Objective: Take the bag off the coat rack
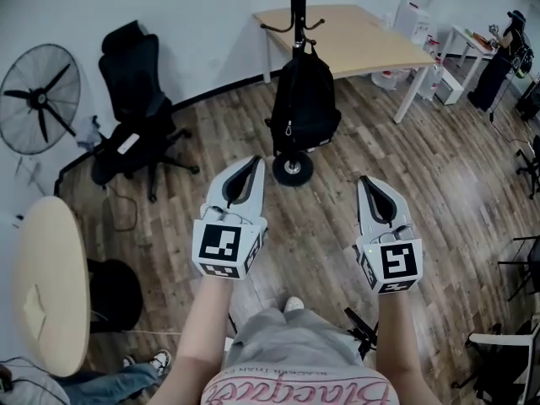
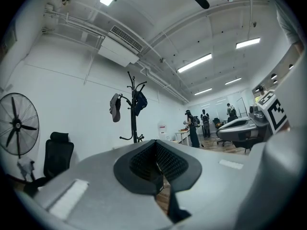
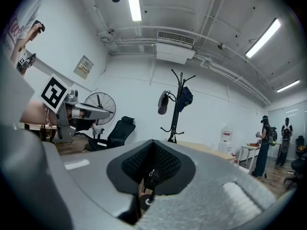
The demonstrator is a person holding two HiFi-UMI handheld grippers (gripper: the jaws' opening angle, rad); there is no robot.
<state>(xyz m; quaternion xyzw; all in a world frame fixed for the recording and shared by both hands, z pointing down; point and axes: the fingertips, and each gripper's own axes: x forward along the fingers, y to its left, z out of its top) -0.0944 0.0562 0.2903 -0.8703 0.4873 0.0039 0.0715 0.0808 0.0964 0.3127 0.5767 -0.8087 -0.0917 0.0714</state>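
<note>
The left gripper (image 1: 251, 165) and the right gripper (image 1: 365, 181) have shells of grey matt plastic; the pads (image 2: 144, 162) are black with a rough grid texture. Ahead of them, the bag (image 1: 304, 104) looks like black matt cloth and the coat rack (image 1: 298, 7) like dark smooth metal. Under them, the floor (image 1: 337, 209) is brown wood planks with visible grain.

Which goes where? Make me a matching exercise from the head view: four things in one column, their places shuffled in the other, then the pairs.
Things
1. bag
2. fan
3. office chair
4. rectangular table

Places
A. beyond the coat rack, at the top of the view
B. far left of the view
C. hanging on the coat rack
D. between the fan and the coat rack

Pairs: 1-C, 2-B, 3-D, 4-A
</note>
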